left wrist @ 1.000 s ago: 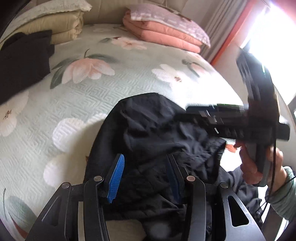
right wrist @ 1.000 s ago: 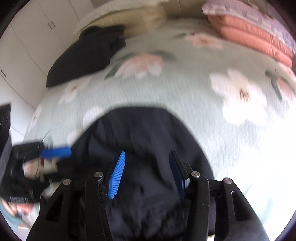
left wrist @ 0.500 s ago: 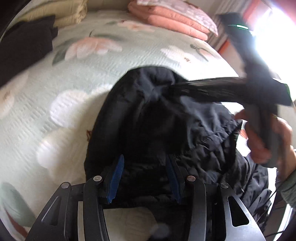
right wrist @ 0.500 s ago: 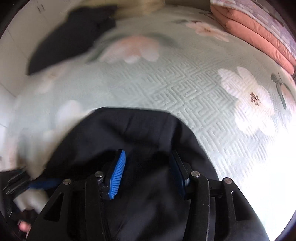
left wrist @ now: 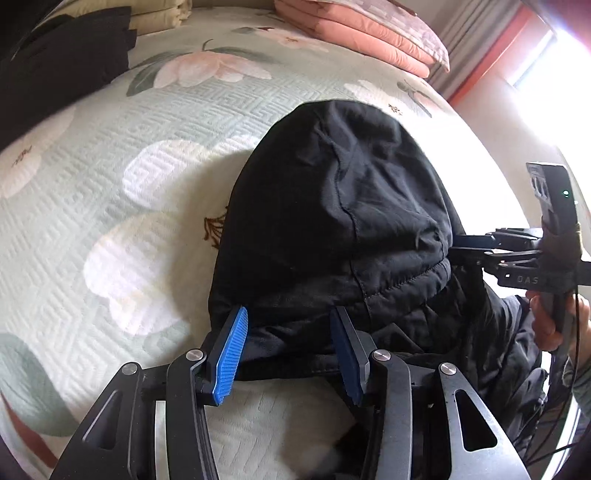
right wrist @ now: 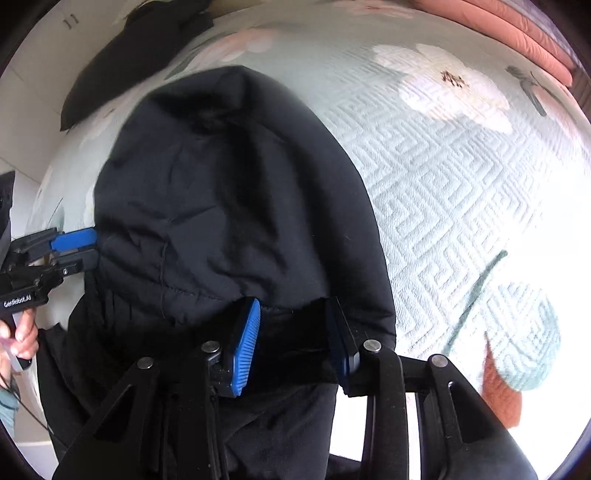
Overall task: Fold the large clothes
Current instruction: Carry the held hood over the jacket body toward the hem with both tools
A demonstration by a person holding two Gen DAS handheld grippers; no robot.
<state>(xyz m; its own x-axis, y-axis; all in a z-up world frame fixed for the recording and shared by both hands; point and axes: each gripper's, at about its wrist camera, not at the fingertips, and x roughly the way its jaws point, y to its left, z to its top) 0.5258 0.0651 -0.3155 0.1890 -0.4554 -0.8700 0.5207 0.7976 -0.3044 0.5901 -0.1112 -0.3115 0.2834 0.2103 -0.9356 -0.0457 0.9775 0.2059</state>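
Underneath, floral quilted bedspread point(left wrist: 155, 122) (pale green); pink bedding point(left wrist: 369, 33) beyond.

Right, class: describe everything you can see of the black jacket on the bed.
The black jacket is matte, lightly padded fabric with stitched seams and a quilted band across its lower part. Its rounded, hood-like upper portion lies creased on the green floral bedspread, while the rest hangs over the bed's near edge. The left tongs and right tongs both stand with jaws apart around its lower edge; whether their pads press the fabric is unclear.
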